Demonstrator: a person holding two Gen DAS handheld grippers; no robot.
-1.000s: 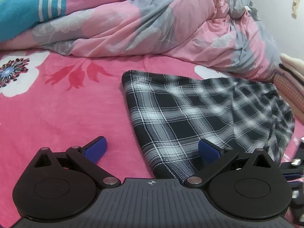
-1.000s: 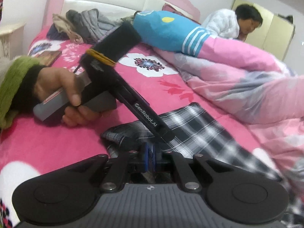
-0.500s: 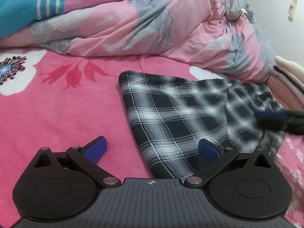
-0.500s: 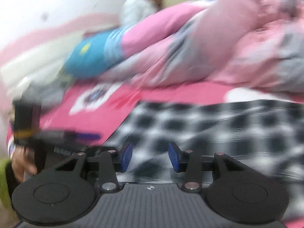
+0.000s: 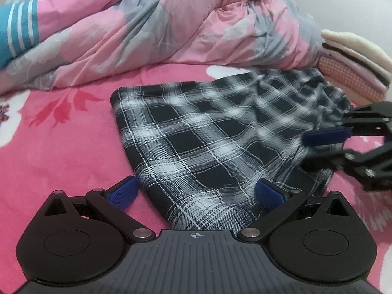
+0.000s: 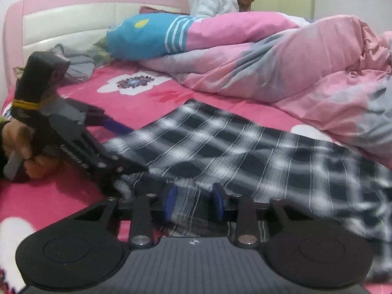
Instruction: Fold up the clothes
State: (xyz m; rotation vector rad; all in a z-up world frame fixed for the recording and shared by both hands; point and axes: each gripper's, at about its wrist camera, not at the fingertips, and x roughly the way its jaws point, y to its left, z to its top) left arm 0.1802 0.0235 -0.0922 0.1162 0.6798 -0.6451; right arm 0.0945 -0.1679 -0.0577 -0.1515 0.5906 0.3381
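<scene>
A black-and-white plaid garment [image 5: 220,132] lies spread on the pink flowered bedsheet [image 5: 61,152], its narrow end toward 6 o'clock in the left wrist view and its wider, rumpled end out toward 2 o'clock. The left gripper [image 5: 196,192] is spread wide: one blue pad [image 5: 123,191] rests on the bare sheet just beside the cloth's edge at 7 o'clock, the other blue pad [image 5: 268,193] sits on the plaid at 5 o'clock, so the garment's narrow end lies between the fingers with nothing pinched.

The right gripper [image 6: 193,204] is partly open, a narrow gap between its blue pads [image 6: 170,203], and a fold of the plaid garment [image 6: 245,152] runs through that gap; the pads look close to the fabric, but whether they grip it cannot be told. In the left wrist view the same tool [image 5: 325,139] reaches in from 3 o'clock onto the garment's far side edge.

In the right wrist view a hand [image 6: 22,147] at 9 o'clock holds the left tool's grey handle low over the sheet. A crumpled pink and grey duvet [image 6: 281,66] lies beyond the garment from 12 to 3 o'clock, and a person in a white top [image 6: 215,1] sits behind it at 12 o'clock. A stack of folded clothes [image 5: 355,63] sits at 2 o'clock in the left wrist view
</scene>
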